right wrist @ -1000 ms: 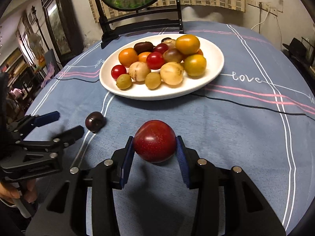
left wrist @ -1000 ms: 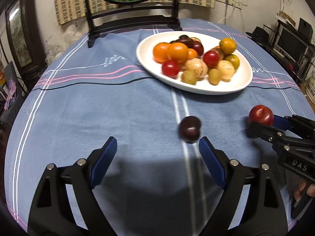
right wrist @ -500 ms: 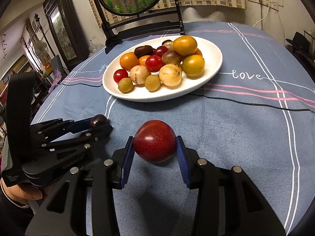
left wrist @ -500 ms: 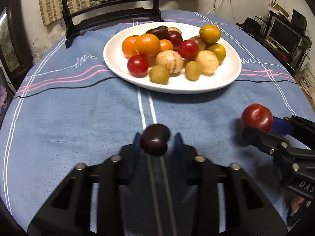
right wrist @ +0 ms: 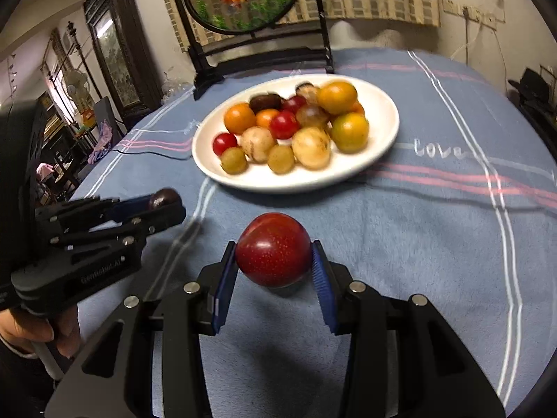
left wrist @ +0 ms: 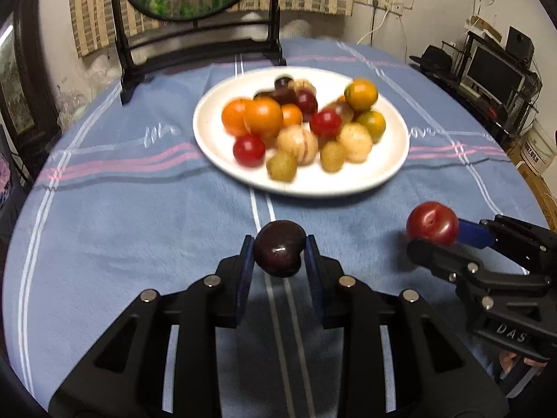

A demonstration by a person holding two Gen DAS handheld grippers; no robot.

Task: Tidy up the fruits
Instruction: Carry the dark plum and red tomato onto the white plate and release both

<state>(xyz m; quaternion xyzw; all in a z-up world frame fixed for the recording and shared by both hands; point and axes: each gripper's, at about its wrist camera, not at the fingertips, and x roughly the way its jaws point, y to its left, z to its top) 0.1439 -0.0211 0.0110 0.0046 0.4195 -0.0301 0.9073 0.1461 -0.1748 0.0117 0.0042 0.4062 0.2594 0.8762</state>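
1. My left claw (left wrist: 279,248), wide open a second ago beside the dark plum (left wrist: 279,247), is now clamped on it and has lifted it just off the tabletop (left wrist: 115,230).
2. So both loose fruits are in hand: my right claw (right wrist: 275,268) still pinches the red plum (right wrist: 273,249).
3. Both claws tilt downward toward the white plate (left wrist: 390,170) of fruit, which I judge is the drop-off.

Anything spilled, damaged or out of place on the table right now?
Nothing stands out. The fruit sits piled on the white plate, none spilled on the blue tablecloth. The left gripper holds a dark plum, the right gripper a red plum.
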